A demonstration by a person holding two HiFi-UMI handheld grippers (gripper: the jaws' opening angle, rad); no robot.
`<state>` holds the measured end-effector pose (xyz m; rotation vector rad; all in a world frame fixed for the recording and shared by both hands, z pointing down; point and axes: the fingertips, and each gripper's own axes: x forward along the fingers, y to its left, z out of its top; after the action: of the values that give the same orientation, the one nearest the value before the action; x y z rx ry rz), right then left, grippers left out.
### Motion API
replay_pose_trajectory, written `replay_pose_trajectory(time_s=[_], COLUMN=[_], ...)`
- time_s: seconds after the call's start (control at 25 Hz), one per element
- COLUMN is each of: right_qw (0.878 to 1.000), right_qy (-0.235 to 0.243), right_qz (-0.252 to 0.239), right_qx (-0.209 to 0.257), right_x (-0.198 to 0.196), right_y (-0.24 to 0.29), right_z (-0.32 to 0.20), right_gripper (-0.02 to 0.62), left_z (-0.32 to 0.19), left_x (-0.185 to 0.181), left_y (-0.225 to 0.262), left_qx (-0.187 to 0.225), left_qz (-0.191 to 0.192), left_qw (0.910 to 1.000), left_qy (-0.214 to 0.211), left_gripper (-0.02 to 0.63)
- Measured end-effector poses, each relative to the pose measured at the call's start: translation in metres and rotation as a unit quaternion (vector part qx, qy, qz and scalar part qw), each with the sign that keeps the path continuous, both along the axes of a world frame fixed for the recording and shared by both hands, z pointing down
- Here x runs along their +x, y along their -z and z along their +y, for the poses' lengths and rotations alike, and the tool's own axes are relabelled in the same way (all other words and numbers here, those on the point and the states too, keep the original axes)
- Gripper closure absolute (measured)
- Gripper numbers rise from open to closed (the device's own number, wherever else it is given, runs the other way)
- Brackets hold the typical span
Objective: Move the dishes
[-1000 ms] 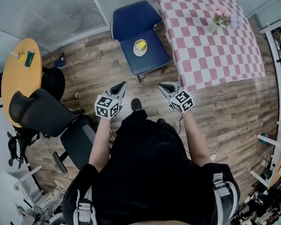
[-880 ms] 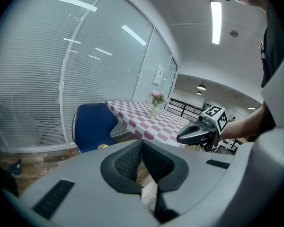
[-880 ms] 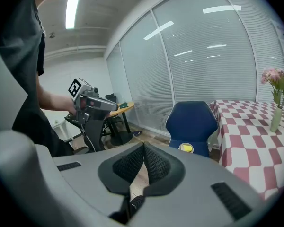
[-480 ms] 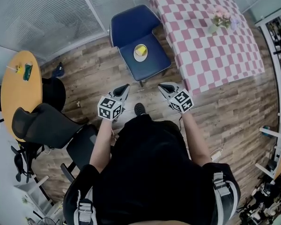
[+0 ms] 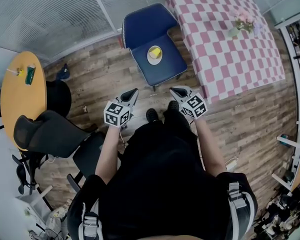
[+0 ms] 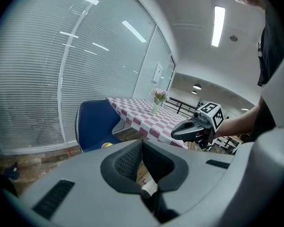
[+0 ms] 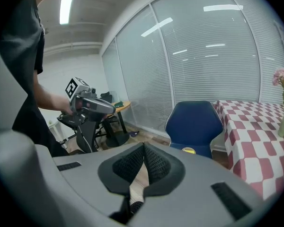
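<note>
One round plate (image 5: 154, 55), flat on chair (image 5: 166, 70), lies well ahead of left gripper (image 5: 133, 91) and right gripper (image 5: 174, 90), both closed, empty.

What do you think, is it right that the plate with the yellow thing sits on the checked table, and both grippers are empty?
Not quite. The plate with the yellow thing sits on the blue chair, not on the checked table; the head view shows it. The left gripper and right gripper are empty, as you said.
</note>
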<state>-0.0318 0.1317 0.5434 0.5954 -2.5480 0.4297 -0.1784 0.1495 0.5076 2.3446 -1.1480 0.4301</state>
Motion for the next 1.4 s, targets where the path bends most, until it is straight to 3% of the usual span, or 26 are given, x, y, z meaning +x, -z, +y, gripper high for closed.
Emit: replay_pose_trajectory(time_s=[0.36,0.8,1.04,1.4], right_qw=[1.000,1.000,0.999,0.998], right_qy=[0.005,0.012,0.006,-0.009], right_qz=[0.005,0.015,0.022,0.038], right_qx=[-0.003,-0.020,-0.040,-0.059], right_x=[-0.023,-0.044,-0.046,-0.049], right_y=[-0.014,-0.050,-0.084,-0.131], right_z=[-0.037,-0.115,-0.167,-0.224], right_gripper=[0.583,0.583,0.583,0.582], left_z=[-0.021,-0.063,-0.092,-0.144], left_x=[-0.024,-0.050,-0.047,-0.033], left_y=[-0.007,-0.017,-0.036,-0.057], left_qx=[-0.002,-0.023,-0.045,-0.060], left_qz=[-0.008,-0.014,-0.012,-0.009], left_qw=[0.9999,0.9979,0.9961,0.9961], left_qy=[0.006,0.060,0.075,0.063], left_gripper=[0.583,0.583,0.583,0.583])
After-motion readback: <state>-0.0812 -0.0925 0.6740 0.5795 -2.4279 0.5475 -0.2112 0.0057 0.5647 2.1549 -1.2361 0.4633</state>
